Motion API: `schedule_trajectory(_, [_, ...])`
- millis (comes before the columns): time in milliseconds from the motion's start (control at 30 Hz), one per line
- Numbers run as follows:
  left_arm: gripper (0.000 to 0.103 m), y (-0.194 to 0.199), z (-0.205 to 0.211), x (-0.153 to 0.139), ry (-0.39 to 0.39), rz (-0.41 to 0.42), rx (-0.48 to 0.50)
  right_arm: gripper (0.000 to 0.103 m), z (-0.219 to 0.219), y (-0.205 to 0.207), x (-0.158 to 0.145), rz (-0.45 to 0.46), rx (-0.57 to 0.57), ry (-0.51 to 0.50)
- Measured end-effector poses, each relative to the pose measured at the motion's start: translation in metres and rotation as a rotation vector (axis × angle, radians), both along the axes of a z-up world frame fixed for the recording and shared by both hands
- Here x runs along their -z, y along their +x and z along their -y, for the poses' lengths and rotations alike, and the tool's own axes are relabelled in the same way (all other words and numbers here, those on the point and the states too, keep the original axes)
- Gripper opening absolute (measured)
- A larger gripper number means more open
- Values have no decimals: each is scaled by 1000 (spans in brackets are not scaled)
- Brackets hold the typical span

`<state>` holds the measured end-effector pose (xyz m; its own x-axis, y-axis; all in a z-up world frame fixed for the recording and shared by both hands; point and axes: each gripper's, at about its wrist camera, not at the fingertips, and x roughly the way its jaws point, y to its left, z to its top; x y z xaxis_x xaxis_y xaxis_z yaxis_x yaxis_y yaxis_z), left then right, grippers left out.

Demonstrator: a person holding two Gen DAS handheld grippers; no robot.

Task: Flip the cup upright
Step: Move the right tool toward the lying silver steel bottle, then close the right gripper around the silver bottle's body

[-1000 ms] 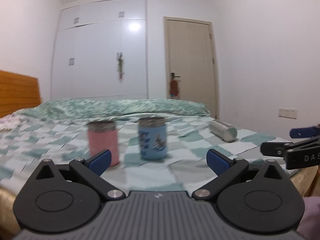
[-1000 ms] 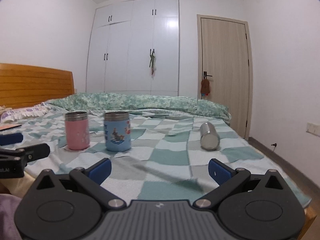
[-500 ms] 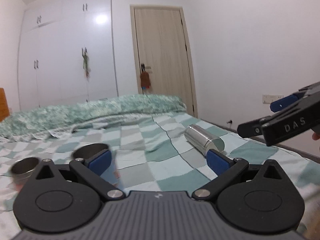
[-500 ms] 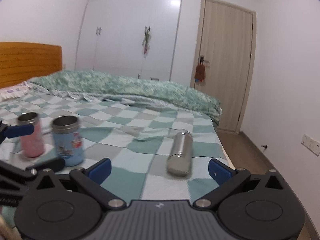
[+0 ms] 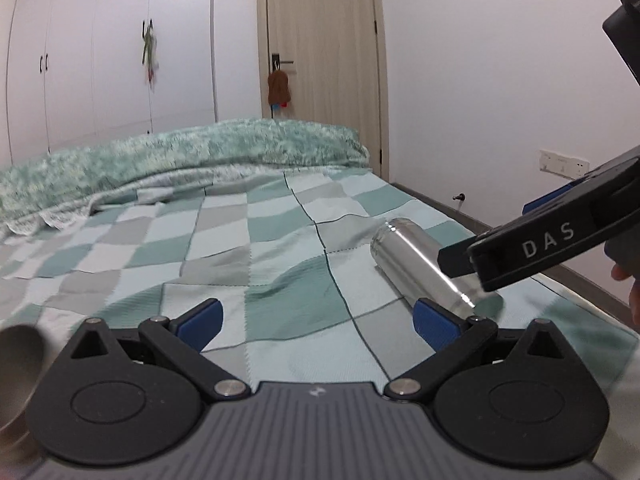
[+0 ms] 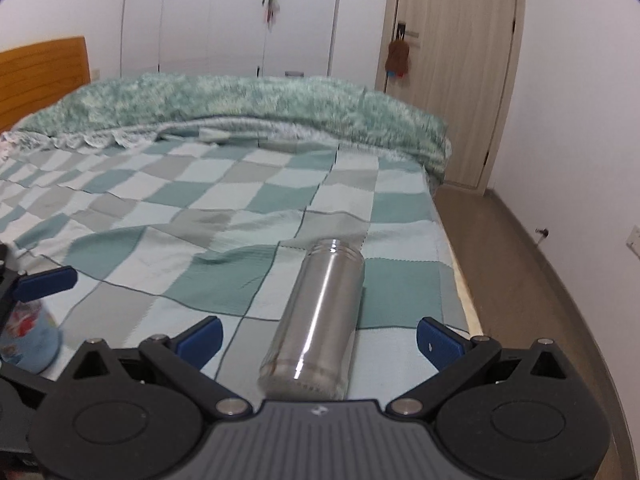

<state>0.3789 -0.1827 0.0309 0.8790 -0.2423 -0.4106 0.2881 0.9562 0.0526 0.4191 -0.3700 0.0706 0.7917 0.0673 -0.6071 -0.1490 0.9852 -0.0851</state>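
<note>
Steel cup lies on its side on the checkered bed, near the right edge. Right gripper fingers spread wide, cup between them, not gripped. Left gripper fingers released too, holding nothing, cup ahead-right.

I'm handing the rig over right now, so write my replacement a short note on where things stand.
Right tongs: open, empty, lined up with the steel cup, which lies on its side on the checked blanket near the bed's right edge.
Left tongs: open, empty, off to the cup's left.
Blue cup stands upright at far left.
Done: approach only.
Left: grip the steel cup, stand it upright.
</note>
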Motion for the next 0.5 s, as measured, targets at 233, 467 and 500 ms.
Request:
schedule_trajectory(233, [103, 44, 11, 15, 37, -41, -76, 103, 4, 55, 18, -102, 34, -10])
schedule_trajectory(467, [103, 64, 13, 32, 53, -95, -95, 101, 1, 92, 50, -251, 72, 17])
schedule_trajectory(500, [103, 65, 13, 34, 56, -104, -98, 97, 1, 94, 54, -263, 77, 19])
